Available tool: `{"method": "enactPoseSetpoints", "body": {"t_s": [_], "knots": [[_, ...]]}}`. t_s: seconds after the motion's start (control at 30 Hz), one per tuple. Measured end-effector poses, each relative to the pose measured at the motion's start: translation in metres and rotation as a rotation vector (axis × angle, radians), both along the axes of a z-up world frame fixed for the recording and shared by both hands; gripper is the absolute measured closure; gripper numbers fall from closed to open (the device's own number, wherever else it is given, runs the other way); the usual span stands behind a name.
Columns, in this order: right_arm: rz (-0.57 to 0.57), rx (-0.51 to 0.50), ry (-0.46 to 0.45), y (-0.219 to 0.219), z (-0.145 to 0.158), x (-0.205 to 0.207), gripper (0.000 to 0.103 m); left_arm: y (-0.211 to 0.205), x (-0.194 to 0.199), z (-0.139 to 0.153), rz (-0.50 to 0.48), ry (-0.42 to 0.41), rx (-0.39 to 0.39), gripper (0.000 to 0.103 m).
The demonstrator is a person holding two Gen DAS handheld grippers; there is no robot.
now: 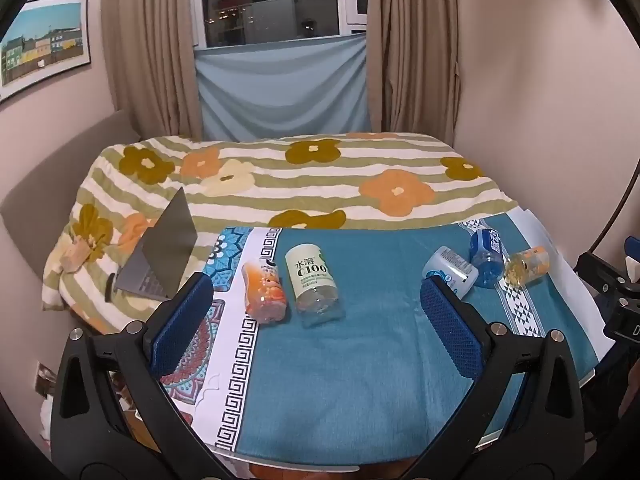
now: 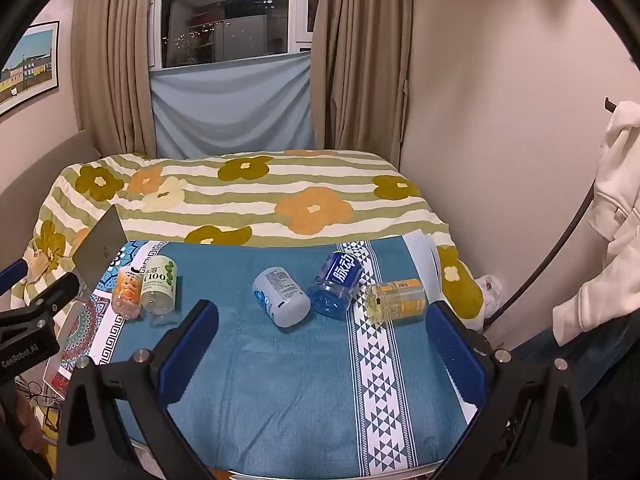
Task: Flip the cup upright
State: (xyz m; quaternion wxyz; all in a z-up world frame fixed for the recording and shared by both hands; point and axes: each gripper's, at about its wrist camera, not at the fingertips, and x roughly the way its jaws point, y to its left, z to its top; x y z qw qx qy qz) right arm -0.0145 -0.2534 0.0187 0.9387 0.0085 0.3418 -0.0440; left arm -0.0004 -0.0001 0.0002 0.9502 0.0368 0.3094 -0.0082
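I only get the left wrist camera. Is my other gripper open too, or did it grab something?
Observer: The right gripper is open and holds nothing.
Child: What's past the right side of the table? My picture gets all dark there.
Observer: A white hoodie hangs there, next to the wall.
Child: Can you see my left gripper from over there?
Observer: Yes, the left gripper pokes in at the left edge of the right wrist view, and its black body has GenRobot.AI printed on it.
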Motion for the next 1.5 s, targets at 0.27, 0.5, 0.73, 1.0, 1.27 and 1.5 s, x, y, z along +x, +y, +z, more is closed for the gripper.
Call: {"method": "enactPoseSetpoints", "body": {"t_s": [0.27,0.5,0.73,1.0,1.27,1.5], "knots": [[0.0,0.002,0.0,0.001,0.0,-0.001,0.0,-0.002,0.01,-0.002,0.013,0.008,-0.005,0.0],[-0.001,0.002,0.0,0.001,-0.001,-0.001,0.0,0.002,0.002,0.0,0.016,-0.001,-0.008,0.0],[-0.001,0.003,0.0,0.001,-0.001,-0.001,0.0,0.003,0.002,0.0,0.019,-0.003,0.0,0.0],[0.0,0.004,0.0,0.001,-0.001,-0.002,0.0,0.003,0.002,0.0,0.019,-0.004,-0.002,0.0],[-0.001,0.004,0.0,0.002,-0.001,-0.003,0.0,0.003,0.002,0.0,0.017,-0.003,0.0,0.0],[-0.001,0.003,0.0,0.002,0.0,-0.003,0.0,0.003,0.001,0.0,0.016,-0.005,-0.001,0.0]]}}
